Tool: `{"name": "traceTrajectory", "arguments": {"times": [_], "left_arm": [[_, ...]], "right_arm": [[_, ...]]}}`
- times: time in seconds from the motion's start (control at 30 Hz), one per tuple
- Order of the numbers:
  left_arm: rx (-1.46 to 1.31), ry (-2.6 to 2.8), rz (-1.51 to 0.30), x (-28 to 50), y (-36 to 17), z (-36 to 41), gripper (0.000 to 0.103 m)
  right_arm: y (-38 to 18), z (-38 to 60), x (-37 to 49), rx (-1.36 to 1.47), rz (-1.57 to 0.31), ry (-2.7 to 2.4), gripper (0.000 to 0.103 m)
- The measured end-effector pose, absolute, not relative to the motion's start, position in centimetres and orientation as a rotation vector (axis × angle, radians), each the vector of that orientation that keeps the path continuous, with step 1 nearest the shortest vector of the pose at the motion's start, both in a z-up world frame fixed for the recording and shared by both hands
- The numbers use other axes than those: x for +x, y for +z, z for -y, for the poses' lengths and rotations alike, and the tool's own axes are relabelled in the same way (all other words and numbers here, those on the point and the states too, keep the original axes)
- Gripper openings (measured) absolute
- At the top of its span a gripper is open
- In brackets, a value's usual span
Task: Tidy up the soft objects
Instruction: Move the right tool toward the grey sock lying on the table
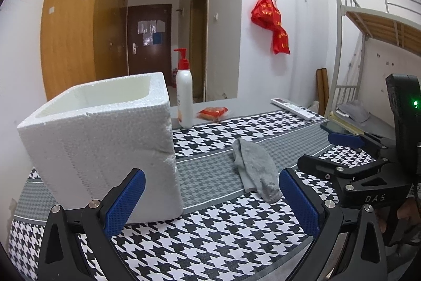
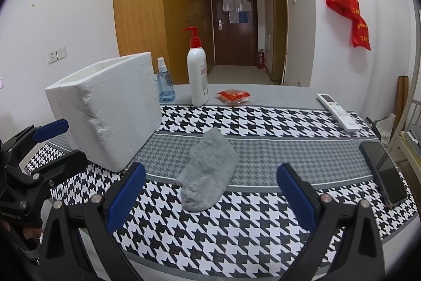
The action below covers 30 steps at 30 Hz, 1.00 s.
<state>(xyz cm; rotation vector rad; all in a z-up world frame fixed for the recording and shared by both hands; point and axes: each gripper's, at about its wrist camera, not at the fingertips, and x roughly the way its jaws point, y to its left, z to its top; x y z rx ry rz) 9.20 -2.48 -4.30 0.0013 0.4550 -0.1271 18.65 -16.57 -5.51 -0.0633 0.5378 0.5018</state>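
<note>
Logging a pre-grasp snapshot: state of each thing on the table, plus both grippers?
grey sock: lying crumpled on the cloth, not gripped
foam box: upright, open top, no lid
pump bottle: upright, pump head on
spray bottle: upright, cap on
red packet: lying flat, looks sealed
remote: lying face up
phone: screen dark
left gripper: open, holding nothing
right gripper: open, holding nothing

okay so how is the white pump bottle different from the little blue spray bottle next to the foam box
The pump bottle is taller, opaque white, with a red pump head. The spray bottle is shorter, see-through blue, with a clear nozzle top. The pump bottle stands in the open, while the spray bottle is partly hidden behind the foam box. Both stand upright along the far edge of the table.
</note>
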Motion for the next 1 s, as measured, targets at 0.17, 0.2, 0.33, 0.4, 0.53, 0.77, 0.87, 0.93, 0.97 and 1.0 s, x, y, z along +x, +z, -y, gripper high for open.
{"name": "traceTrajectory", "arguments": {"times": [0.17,0.2,0.33,0.4,0.53,0.77,0.87,0.93,0.97,1.0], "left_arm": [[-0.001,-0.128,-0.473,9.8,-4.8,2.3,0.102],[-0.001,-0.129,-0.476,9.9,-4.9,2.3,0.102],[0.000,-0.123,-0.488,10.3,-5.2,2.1,0.102],[-0.004,-0.117,-0.495,10.6,-5.4,1.9,0.102],[-0.010,-0.112,-0.507,11.0,-5.8,1.6,0.102],[-0.013,-0.120,-0.518,11.7,-6.0,1.4,0.102],[-0.012,-0.125,-0.524,11.8,-6.2,1.3,0.102],[-0.011,-0.128,-0.524,11.8,-6.3,1.2,0.102],[-0.011,-0.129,-0.524,11.7,-6.3,1.2,0.102],[-0.011,-0.130,-0.525,11.8,-6.3,1.2,0.102]], "right_arm": [[-6.3,16.0,19.7,-0.073,-0.566,0.510,0.101],[-6.5,15.9,19.9,-0.072,-0.573,0.511,0.101],[-7.2,15.2,20.8,-0.080,-0.602,0.520,0.101],[-7.5,14.9,21.3,-0.089,-0.615,0.520,0.101],[-8.0,14.3,22.0,-0.098,-0.639,0.526,0.101],[-8.9,13.1,23.2,-0.119,-0.680,0.544,0.101],[-9.3,12.7,23.7,-0.126,-0.704,0.555,0.092],[-9.6,12.6,24.0,-0.126,-0.725,0.555,0.084],[-9.7,12.6,24.2,-0.128,-0.735,0.556,0.081],[-9.8,12.6,24.3,-0.127,-0.741,0.555,0.079]]}}
